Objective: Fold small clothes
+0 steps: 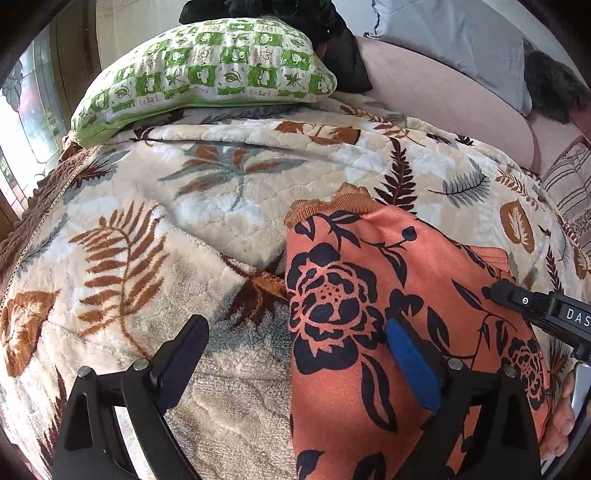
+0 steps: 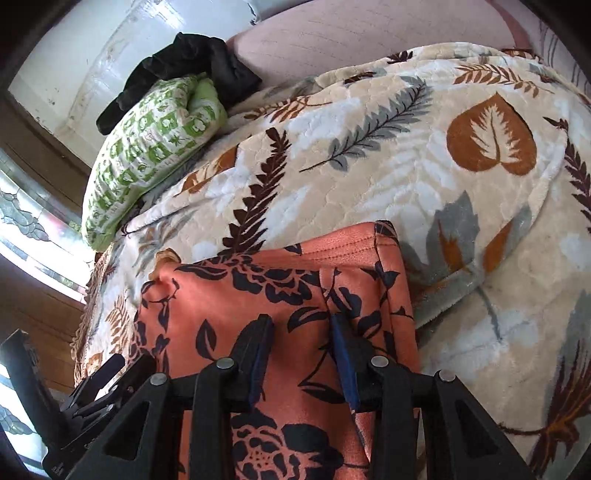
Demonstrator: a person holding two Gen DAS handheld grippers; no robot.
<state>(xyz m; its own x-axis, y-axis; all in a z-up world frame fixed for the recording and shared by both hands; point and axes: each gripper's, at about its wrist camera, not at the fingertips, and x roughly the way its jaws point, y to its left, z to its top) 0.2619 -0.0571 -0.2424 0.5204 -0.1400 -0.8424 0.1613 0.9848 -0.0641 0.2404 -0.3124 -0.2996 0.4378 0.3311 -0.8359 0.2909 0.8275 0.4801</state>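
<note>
An orange garment with dark navy flowers [image 1: 369,302] lies folded on the leaf-patterned blanket [image 1: 207,229]. It also shows in the right wrist view [image 2: 258,295]. My left gripper [image 1: 295,332] is open wide, straddling the garment's left edge: one finger over the blanket, the blue-padded finger [image 1: 410,354] over the cloth. My right gripper [image 2: 301,328] is open, its fingers low over the garment near its right fold. The right gripper's body [image 1: 546,310] shows at the right of the left wrist view. I cannot tell whether any pad touches the cloth.
A green-and-white checked pillow [image 1: 207,70] lies at the far edge of the blanket [image 2: 406,155], with dark clothing [image 1: 325,33] behind it. A pink cushion [image 1: 443,85] and a grey pillow [image 1: 465,40] are at back right. A window [image 1: 26,122] is on the left.
</note>
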